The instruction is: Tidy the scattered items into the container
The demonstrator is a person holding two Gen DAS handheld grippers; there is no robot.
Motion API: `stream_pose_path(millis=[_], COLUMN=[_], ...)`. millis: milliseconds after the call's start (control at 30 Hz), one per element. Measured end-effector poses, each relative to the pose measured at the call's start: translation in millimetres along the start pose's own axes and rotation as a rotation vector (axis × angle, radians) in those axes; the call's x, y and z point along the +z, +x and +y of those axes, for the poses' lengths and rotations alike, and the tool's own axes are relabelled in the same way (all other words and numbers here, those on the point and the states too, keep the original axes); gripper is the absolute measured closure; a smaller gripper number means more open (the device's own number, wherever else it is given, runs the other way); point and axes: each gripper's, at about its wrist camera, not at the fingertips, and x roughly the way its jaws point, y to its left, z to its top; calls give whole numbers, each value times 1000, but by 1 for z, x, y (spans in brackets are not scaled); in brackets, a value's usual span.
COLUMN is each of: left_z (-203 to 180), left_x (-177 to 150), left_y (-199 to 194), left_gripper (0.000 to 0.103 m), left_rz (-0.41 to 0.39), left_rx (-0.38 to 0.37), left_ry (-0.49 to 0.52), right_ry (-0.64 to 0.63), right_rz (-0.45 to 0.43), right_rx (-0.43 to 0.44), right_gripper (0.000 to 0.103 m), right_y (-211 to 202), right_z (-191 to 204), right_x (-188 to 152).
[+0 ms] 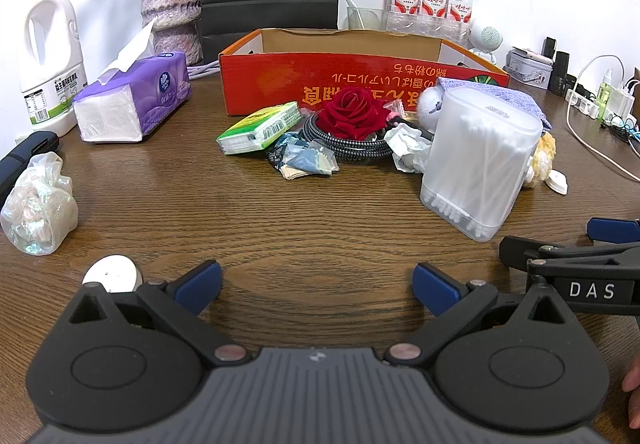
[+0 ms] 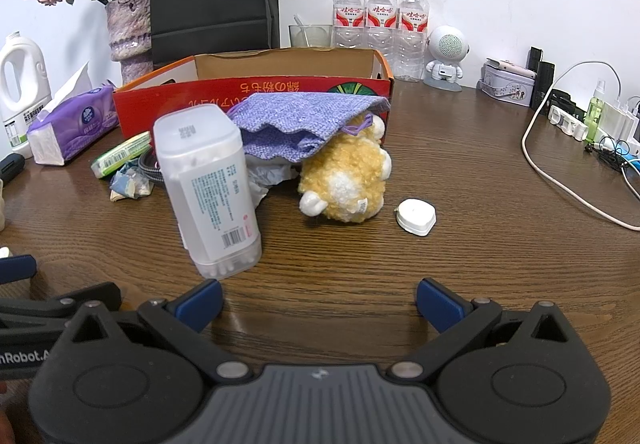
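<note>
Desk (image 1: 320,228) wood lies bare under both hand-held grippers, left (image 1: 318,286) and right (image 2: 319,302), jaws spread wide, holding nothing. Beyond stands a swab box (image 2: 208,188) with a plush (image 2: 348,180), pouch (image 2: 304,124), rose (image 1: 352,116) and tissues (image 1: 260,128) scattered before the empty red carton (image 1: 360,84). 3 bottles (image 2: 380,20) line the wall.

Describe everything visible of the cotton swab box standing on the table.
The cotton swab box is a tall, frosted translucent plastic container with rounded corners and a flat lid, packed with white swabs. A printed label with a barcode faces the right wrist camera. It stands upright on the wooden table, in front of the purple knitted pouch and crumpled white paper. Neither gripper touches it.
</note>
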Motion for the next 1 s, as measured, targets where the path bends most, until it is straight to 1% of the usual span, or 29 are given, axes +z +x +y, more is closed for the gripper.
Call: stream_pose_path(millis=[767, 867, 900, 1000], left_z=[0, 1, 3, 18], left_x=[0, -3, -6, -19], left_y=[-1, -7, -14, -45], left_gripper=[0, 0, 0, 0], left_rz=[0, -10, -27, -96], left_rx=[-2, 11, -3, -106], left_ry=[2, -2, -2, 36], right_ry=[1, 1, 1, -4], right_rz=[0, 0, 0, -1], right_rx=[-1, -1, -1, 9], right_gripper=[0, 0, 0, 0], right_y=[-1, -1, -2, -4], right_z=[1, 3, 4, 5], right_x=[0, 0, 1, 2])
